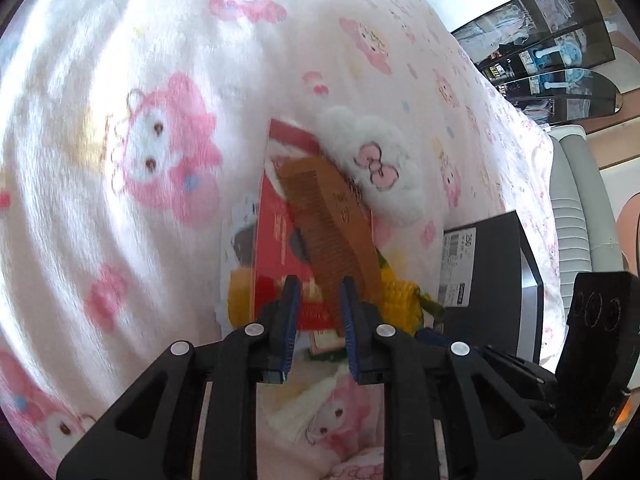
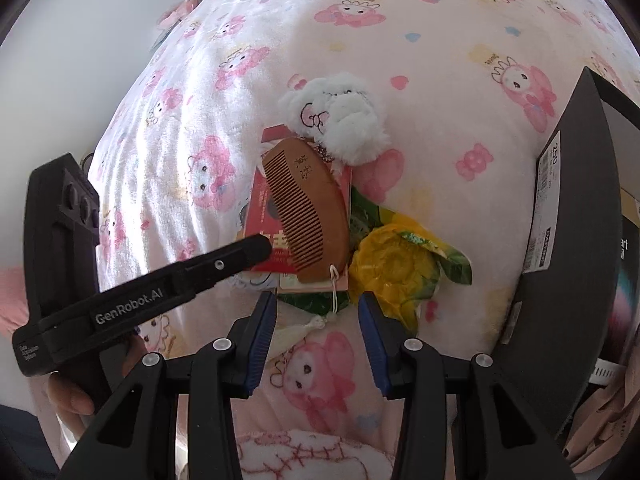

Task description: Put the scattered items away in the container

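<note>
At frame centre, the left gripper (image 1: 319, 286), jaws narrow and empty, nears the wooden comb (image 1: 332, 220) atop a red packet (image 1: 276, 224); it may snag both, while the right gripper (image 2: 318, 308) waits half-open, empty.

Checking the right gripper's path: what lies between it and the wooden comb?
In the right wrist view, only the comb's string tag and bare pink blanket lie ahead of the right gripper.
</note>
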The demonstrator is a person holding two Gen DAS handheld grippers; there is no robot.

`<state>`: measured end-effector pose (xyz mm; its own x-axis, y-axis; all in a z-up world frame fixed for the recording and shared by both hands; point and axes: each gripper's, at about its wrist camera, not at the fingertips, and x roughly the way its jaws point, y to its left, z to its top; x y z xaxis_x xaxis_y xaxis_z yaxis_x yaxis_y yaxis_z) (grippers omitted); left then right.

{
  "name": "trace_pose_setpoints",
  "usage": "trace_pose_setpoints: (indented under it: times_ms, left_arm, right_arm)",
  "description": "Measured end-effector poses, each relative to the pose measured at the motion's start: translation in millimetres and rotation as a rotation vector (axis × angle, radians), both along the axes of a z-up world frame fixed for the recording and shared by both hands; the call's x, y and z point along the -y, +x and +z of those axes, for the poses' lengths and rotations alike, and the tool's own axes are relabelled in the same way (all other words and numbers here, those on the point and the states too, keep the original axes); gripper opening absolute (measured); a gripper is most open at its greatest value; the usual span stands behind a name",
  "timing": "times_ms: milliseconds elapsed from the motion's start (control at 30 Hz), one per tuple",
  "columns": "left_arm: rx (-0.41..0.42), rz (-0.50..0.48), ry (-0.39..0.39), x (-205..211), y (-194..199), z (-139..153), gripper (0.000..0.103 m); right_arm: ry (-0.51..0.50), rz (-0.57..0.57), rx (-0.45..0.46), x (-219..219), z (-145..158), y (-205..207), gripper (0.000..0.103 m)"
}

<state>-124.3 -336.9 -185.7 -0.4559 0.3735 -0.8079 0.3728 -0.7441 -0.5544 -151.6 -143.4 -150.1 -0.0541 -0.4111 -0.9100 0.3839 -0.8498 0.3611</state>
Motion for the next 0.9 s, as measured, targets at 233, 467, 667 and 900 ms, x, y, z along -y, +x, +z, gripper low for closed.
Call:
trace_pose_setpoints:
  times_ms: [233, 467, 667, 900]
  left_arm:
    - [-0.017, -0.051, -0.197, 10.5, -62.7, -0.9, 0.026]
    - [0.014, -0.067, -0.167, 13.2, -69.3, -16.2, 0.03]
    - [0.042, -0.116, -0.129, 6.4, -37.0, -13.8, 0.029]
    - [0.009, -0.143, -0.14, -1.2, -10.9, 2.9, 0.029]
  right_arm:
    - [-0.006, -0.033, 0.016, 4.4, -12.4, -18.5, 0.046]
    - [-0.004, -0.02, 0.011, 3.4, -11.7, -18.2, 0.046]
    - [0.004, -0.002, 0.015, 4.5, -9.8, -8.9, 0.046]
    - [0.002, -0.033, 0.028, -5.6, -11.5, -3.9, 0.046]
